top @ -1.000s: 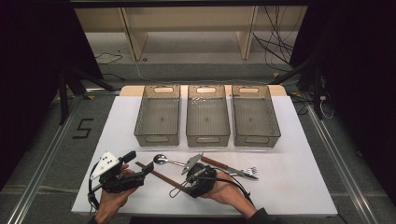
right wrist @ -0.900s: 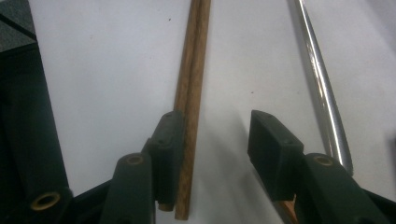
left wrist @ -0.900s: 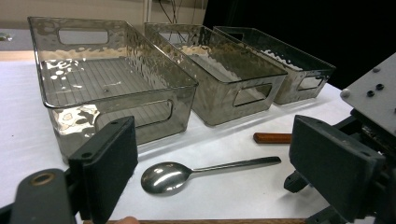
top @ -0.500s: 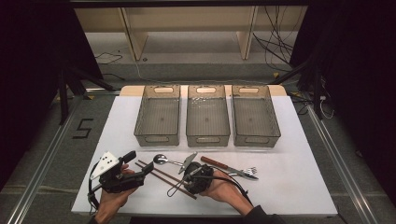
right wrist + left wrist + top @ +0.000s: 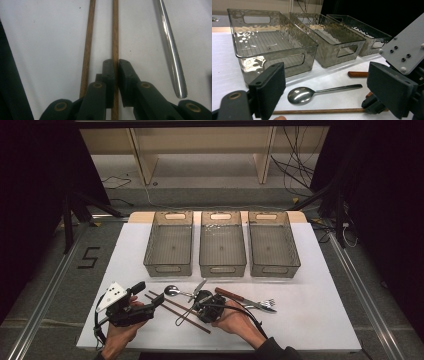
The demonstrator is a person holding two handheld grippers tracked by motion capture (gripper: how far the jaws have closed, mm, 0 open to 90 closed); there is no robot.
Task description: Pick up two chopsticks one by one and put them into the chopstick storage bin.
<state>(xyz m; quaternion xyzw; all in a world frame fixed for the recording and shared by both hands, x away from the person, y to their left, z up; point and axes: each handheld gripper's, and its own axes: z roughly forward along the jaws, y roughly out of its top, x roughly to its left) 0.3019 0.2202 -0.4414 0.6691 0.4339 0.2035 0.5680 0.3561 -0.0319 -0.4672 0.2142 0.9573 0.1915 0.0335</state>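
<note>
Resting on the near-left part of the white table (image 5: pixel 330 270), the left gripper (image 5: pixel 150 300) lies in the person's left hand (image 5: pixel 120 332) with its jaws spread wide and nothing between them — in the left gripper view the two black pads stand far apart. Just right of it lie two wooden chopsticks (image 5: pixel 175 310), side by side, running diagonally toward the near edge. In the right gripper view the right gripper (image 5: pixel 115 67) has its jaws closed around one chopstick (image 5: pixel 115 30), which passes between the pads, while the other chopstick (image 5: pixel 88 37) lies free beside it on the left. A metal spoon (image 5: pixel 312 92) lies between the grippers with its bowl to the left, and a metal handle (image 5: pixel 171 50) lies right of the clamped chopstick. Further right are a knife with a wooden handle (image 5: pixel 235 296) and a fork (image 5: pixel 265 305). Behind all this stand three clear grey bins in a row — left bin (image 5: pixel 169 262), middle bin (image 5: pixel 222 264), right bin (image 5: pixel 274 265).
</note>
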